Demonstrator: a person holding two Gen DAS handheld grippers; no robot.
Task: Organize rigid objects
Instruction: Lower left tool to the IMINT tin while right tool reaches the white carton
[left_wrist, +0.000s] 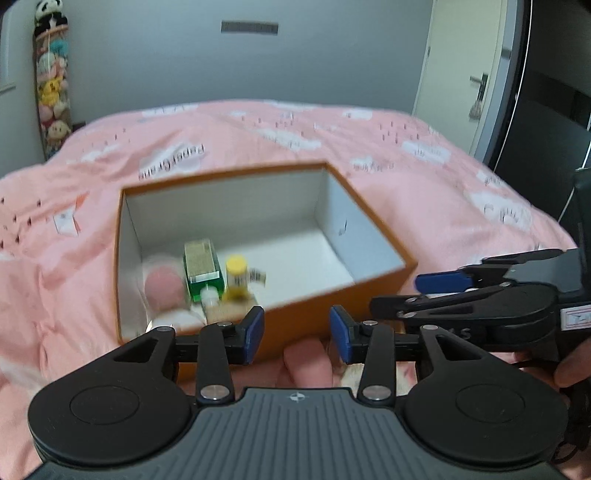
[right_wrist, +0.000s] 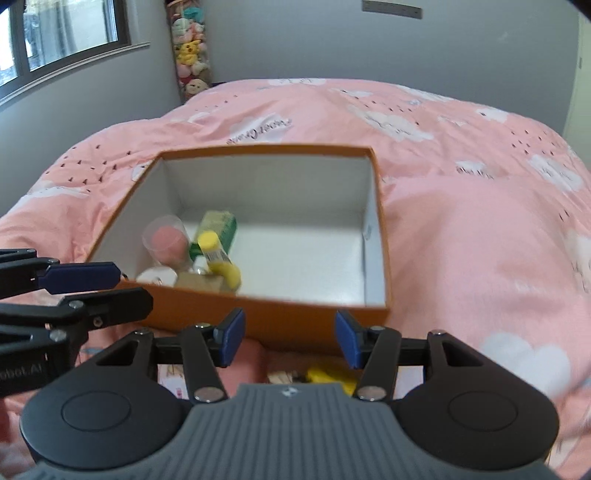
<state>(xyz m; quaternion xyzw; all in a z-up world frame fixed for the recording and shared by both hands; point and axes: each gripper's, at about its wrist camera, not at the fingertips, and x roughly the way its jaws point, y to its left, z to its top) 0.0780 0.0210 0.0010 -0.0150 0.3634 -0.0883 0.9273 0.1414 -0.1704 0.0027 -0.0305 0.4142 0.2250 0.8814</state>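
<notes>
Your left hand-held gripper (left_wrist: 296, 334) and right hand-held gripper (right_wrist: 290, 338) both hang part-open and empty, just before the orange box (right_wrist: 258, 317) on the bed (right_wrist: 461, 221). Inside, a green bottle (left_wrist: 203, 269), yellow tube (right_wrist: 216, 254) and pink cup (right_wrist: 168, 238) crowd one corner.

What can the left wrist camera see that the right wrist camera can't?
Only the left view shows a door and a fingertip. Only the right view shows a window and something yellow on the bed. Both show the orange box holding small things, the pink blanket and both open grippers.
</notes>
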